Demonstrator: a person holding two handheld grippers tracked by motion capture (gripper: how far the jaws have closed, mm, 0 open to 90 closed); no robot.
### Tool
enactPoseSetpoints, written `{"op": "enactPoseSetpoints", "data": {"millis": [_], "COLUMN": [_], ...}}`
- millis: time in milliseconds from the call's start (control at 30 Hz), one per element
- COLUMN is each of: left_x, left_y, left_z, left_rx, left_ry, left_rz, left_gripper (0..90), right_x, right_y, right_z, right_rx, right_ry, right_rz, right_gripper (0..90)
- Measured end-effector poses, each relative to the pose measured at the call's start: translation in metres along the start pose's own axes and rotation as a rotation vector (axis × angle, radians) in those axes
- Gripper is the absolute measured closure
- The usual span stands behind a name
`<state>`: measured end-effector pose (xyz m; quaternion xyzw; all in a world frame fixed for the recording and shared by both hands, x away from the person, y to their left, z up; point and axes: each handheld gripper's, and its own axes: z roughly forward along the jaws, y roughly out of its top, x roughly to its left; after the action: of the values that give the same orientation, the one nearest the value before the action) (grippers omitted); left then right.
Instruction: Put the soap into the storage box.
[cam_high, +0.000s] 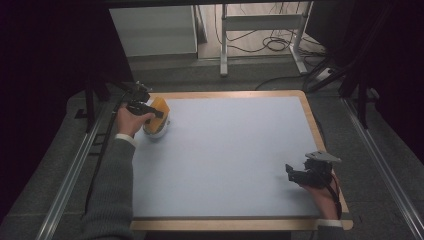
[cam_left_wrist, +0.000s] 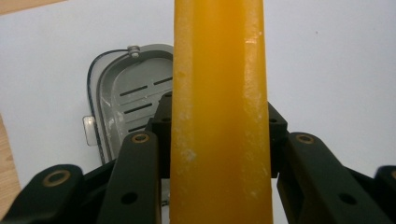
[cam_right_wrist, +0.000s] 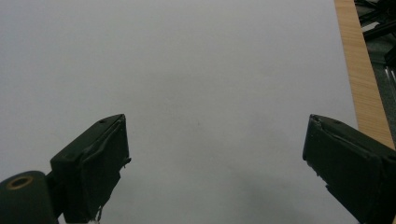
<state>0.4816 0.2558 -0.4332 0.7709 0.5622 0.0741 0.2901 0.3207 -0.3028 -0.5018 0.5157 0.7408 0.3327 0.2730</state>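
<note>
at the far left corner of the worktop (cam_high: 225, 150), the left tool (cam_high: 159, 114) is closed around an orange bar (cam_high: 160, 107), which it holds just above a white dish (cam_high: 156, 129). in the left gripper view the orange bar (cam_left_wrist: 219, 116) runs upright between the two black jaws, which press against its two sides, and its waxy surface shows pale scuffs. behind it lies the grey-white dish (cam_left_wrist: 126, 93), a rounded tray with slots in its floor and a thin dark wire along its rim; it rests on the pale sheet that covers the worktop. whether the bar touches the dish cannot be told. the person's left hand (cam_high: 131, 120) grips the tool's handle, a grey sleeve (cam_high: 112, 190) trailing back to the near edge.

near the right front corner, the right tool (cam_high: 290, 172) sits low over the pale surface in the person's right hand (cam_high: 320, 192), a grey three-cornered plate on top. in the right gripper view its jaws stand wide apart with nothing between them, the right tool (cam_right_wrist: 217, 154) facing bare worktop (cam_right_wrist: 196, 70), whose wooden border (cam_right_wrist: 362, 74) runs down the right side.
</note>
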Motion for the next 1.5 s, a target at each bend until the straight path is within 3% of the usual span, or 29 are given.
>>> {"op": "enactPoseSetpoints", "data": {"millis": [100,400,600,1200,1500], "left_x": [0.004,0.016,0.021,0.032,0.037], "left_y": [0.002,0.004,0.004,-0.009,-0.013], "left_z": [0.000,0.007,0.014,0.029,0.038], "left_rx": [-0.027,-0.028,0.001,-0.009,-0.021], "left_ry": [-0.001,0.020,0.028,0.038,0.026], "left_rz": [-0.010,-0.040,-0.054,-0.116,-0.168], "left_gripper": [60.9,60.9,60.9,60.8,60.4], "right_x": [0.000,0.000,0.001,0.003,0.003], "right_y": [0.000,0.000,0.000,-0.001,-0.001], "right_z": [0.000,0.000,0.000,0.003,0.002], "right_rx": [-0.003,-0.002,-0.008,0.006,0.005], "right_ry": [0.002,0.005,0.007,0.018,0.014], "right_rz": [0.005,0.000,-0.003,-0.003,-0.002], "right_gripper": [7.0,7.0,7.0,7.0,7.1]}}
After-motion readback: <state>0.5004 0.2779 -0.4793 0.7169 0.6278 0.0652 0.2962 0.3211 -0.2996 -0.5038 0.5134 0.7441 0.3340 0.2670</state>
